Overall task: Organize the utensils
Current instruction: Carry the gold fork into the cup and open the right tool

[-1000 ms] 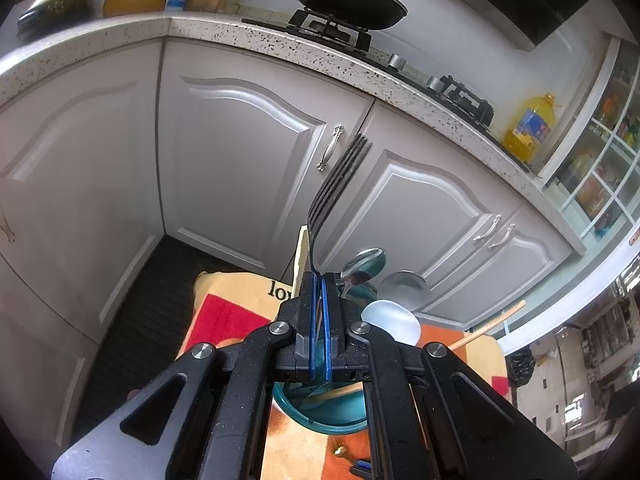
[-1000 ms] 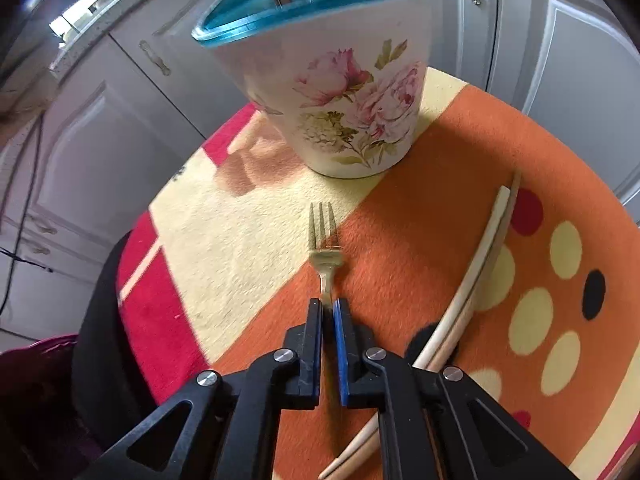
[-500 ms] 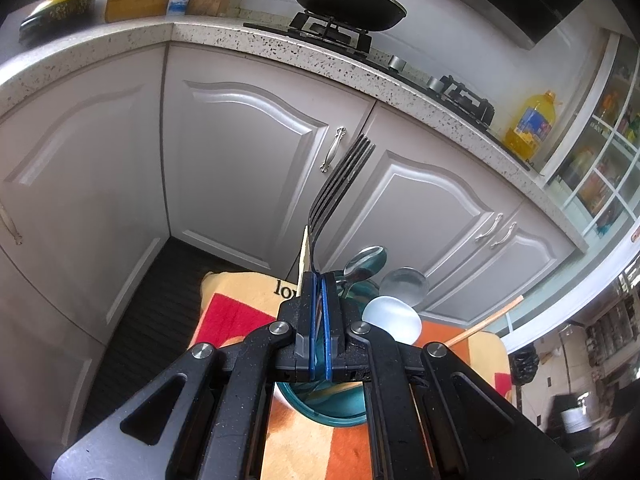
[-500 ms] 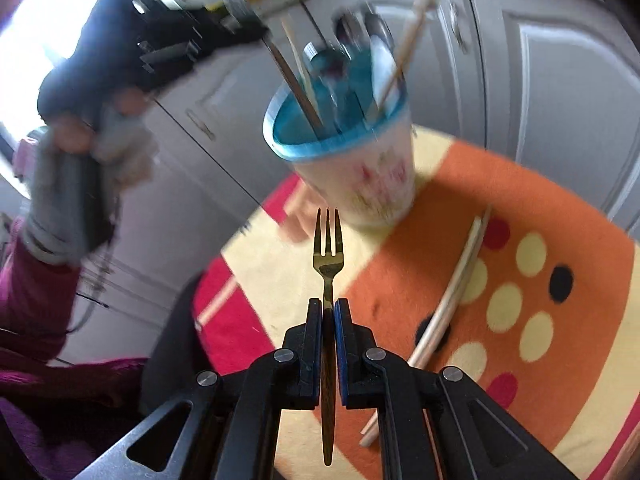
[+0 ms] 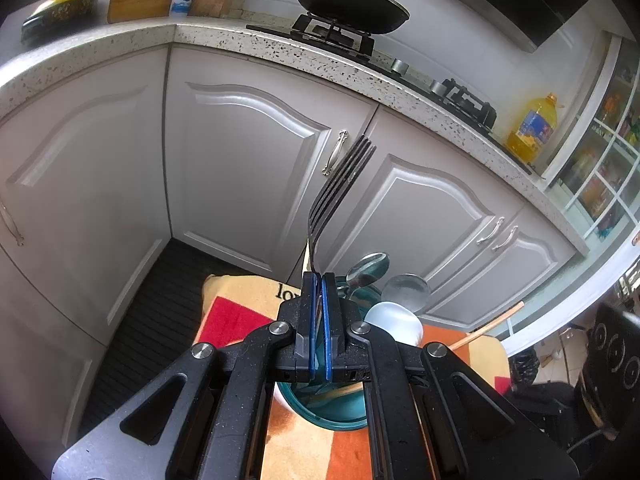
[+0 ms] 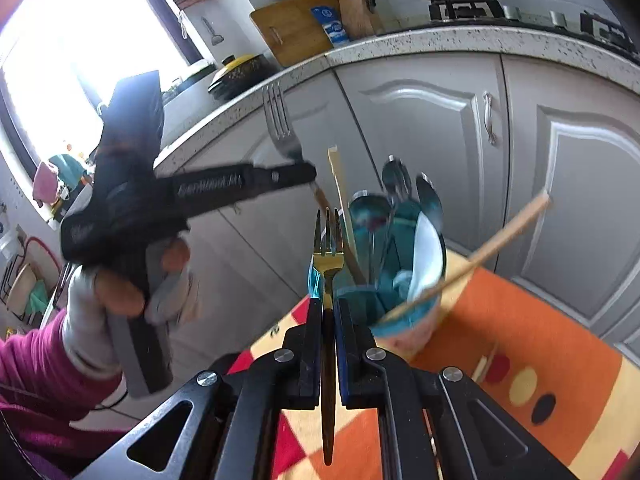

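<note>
My right gripper is shut on a gold fork, held in the air with its tines pointing away. Just beyond it stands the utensil holder, teal inside and floral outside, with spoons, a white spoon and a wooden chopstick in it. My left gripper is shut on a silver fork whose tines point up, above the holder's rim. In the right wrist view the left gripper with its fork hangs left of and above the holder, in a person's hand.
The holder stands on a small table under an orange, red and cream cloth; a pale chopstick lies on it. White kitchen cabinets and a speckled counter with a wok rise close behind. A magenta sleeve is at the left.
My right gripper has lifted the gold fork off the cloth and tipped upward, so the holder's open top now shows ahead. The left gripper and its fork have stayed put.
</note>
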`<state>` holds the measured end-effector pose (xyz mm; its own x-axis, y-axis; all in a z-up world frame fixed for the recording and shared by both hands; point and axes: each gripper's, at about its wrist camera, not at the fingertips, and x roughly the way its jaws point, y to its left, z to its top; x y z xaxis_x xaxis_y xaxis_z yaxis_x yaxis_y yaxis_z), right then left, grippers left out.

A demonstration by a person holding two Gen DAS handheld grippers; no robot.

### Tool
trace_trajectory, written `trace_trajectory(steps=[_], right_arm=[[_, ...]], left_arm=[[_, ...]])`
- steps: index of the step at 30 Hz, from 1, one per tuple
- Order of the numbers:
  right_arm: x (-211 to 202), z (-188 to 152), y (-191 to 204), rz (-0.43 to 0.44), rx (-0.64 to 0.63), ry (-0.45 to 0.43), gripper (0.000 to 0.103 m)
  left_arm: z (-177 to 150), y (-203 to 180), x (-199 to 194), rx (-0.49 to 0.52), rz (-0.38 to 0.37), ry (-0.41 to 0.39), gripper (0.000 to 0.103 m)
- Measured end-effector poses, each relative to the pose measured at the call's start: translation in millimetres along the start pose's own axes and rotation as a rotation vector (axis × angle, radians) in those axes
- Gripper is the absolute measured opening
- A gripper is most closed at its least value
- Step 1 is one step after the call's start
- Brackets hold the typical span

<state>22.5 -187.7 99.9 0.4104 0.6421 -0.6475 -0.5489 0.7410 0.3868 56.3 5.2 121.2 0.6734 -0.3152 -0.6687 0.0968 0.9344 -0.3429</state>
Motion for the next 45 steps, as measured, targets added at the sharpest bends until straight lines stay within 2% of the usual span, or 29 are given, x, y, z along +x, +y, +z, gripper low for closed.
trace_trajectory(steps=[5,11,14,19,26,30,35,41,42,45], right_arm=[[17,16,-2,-0.009,0.001,-0.046,0.006],[32,30,-8,-0.014,0.019,-0.183,0.006],[43,31,-12,-0.028,0.022,-0.213,0.006],[60,27,-7,-0.060,-0.054,-0.243,0.006],[68,10,-10,-0.098,-0.111,-0.228,0.006],[64,2,-12,-0.084,-0.117,-0.213,0.006],[57,-5,-21,-0.063,-0.084,-0.164,0.006],[57,-9,-20,-0.098,-0.086,-0.098,0.006],[56,-10,-19,-0.100,-0.084,-0.097,0.007],[49,-14,-15,-0.110,-0.091,-0.094,0.021]], left_arm=[[0,5,2,-0.020,-0.001,0.005,0.001],[0,9,2,-0.034,0.003,0.011,0.001],[-1,10,3,-0.043,0.004,0.011,0.001],[-4,8,7,-0.036,0.014,0.018,0.001],[-6,8,12,-0.038,0.013,0.028,0.001],[-8,7,14,-0.036,0.014,0.034,0.001],[-10,8,15,-0.035,0.015,0.037,0.001],[-14,7,15,-0.038,0.018,0.039,0.001],[-15,7,14,-0.037,0.021,0.034,0.001],[-16,4,12,-0.034,0.020,0.030,0.001]])
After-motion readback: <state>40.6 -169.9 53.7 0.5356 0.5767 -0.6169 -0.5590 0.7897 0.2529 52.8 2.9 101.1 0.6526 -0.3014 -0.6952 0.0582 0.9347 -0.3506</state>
